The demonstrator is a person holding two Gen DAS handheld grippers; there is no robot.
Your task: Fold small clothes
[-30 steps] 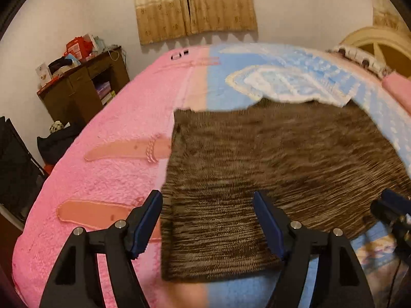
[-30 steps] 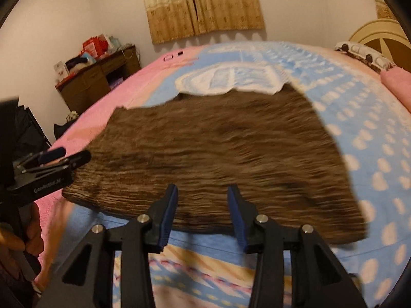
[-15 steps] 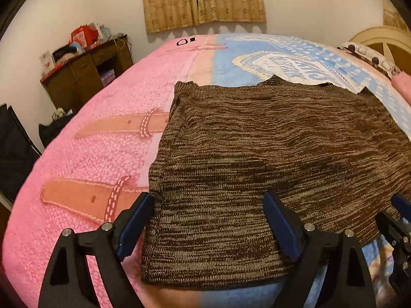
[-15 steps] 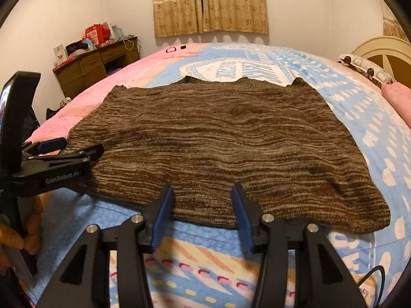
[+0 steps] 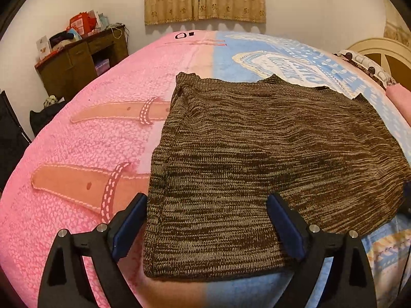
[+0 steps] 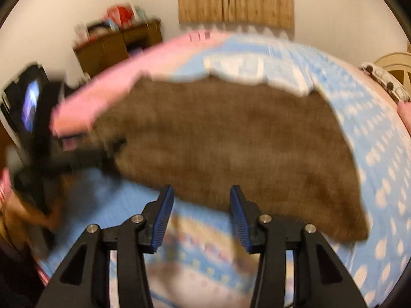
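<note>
A brown knitted garment [image 5: 257, 154] lies spread flat across the bed. My left gripper [image 5: 205, 200] hovers over its near left corner. Its jaws are opening wide, and the blue pads [image 5: 131, 220] press on nothing. The right wrist view is blurred by motion. There my right gripper [image 6: 201, 190] sits just above the garment [image 6: 231, 141] at its near hem, jaws partly open and closing a little, with nothing between them. The left gripper [image 6: 113, 148] shows there as a dark smear at the garment's left corner.
The bed cover is pink [image 5: 90, 141] on the left and blue with pale dots [image 6: 372, 154] on the right. A cluttered wooden desk [image 5: 77, 66] stands by the far left wall. A pillow and a cream headboard [image 5: 385, 51] are at the right.
The garment has settled flat on the bed. My left jaws have spread wider over its corner. My right gripper has rolled and lifted a little, blurring its view.
</note>
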